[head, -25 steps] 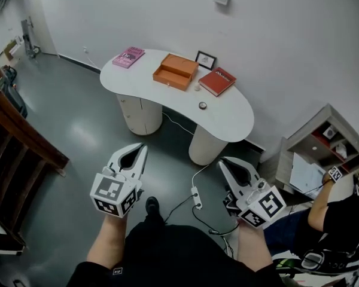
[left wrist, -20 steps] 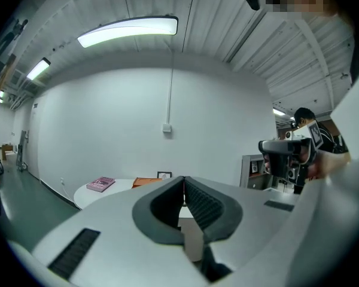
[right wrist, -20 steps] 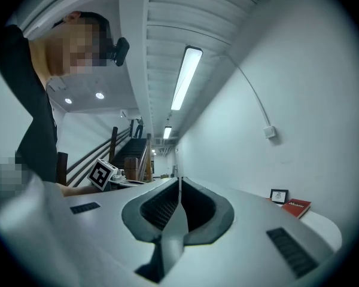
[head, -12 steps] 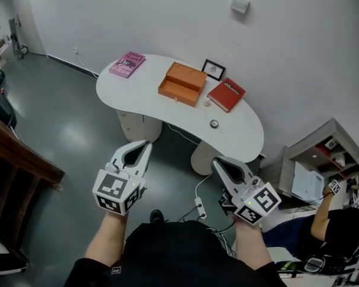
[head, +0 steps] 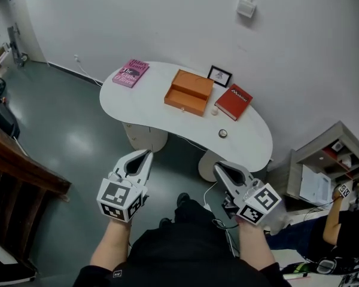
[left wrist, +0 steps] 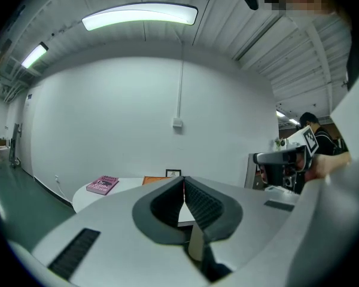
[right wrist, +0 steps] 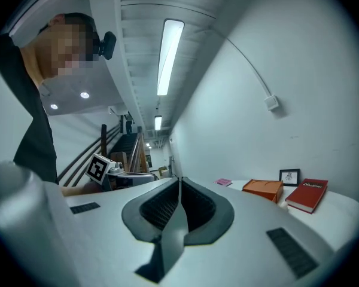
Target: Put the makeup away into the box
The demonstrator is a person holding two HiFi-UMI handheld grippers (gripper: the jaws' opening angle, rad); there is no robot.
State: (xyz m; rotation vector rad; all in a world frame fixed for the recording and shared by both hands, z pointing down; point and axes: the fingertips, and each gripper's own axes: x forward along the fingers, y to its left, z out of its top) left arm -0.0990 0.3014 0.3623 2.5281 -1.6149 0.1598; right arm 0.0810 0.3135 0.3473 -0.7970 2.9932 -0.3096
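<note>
While left hand-held gripper (head: 147, 153), right hand-held gripper (head: 218, 168) stay closed, table (head: 146, 103) nearer.

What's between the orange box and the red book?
In the head view, a small pale round thing lies between the orange box and the red book, too small to name.

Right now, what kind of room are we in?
Probably a big studio or workshop hall with a small pretend dressing corner. A white curved table stands against a plain white wall, carrying an orange box, a red book and a framed picture. The floor is shiny grey, and strip lights hang overhead.
</note>
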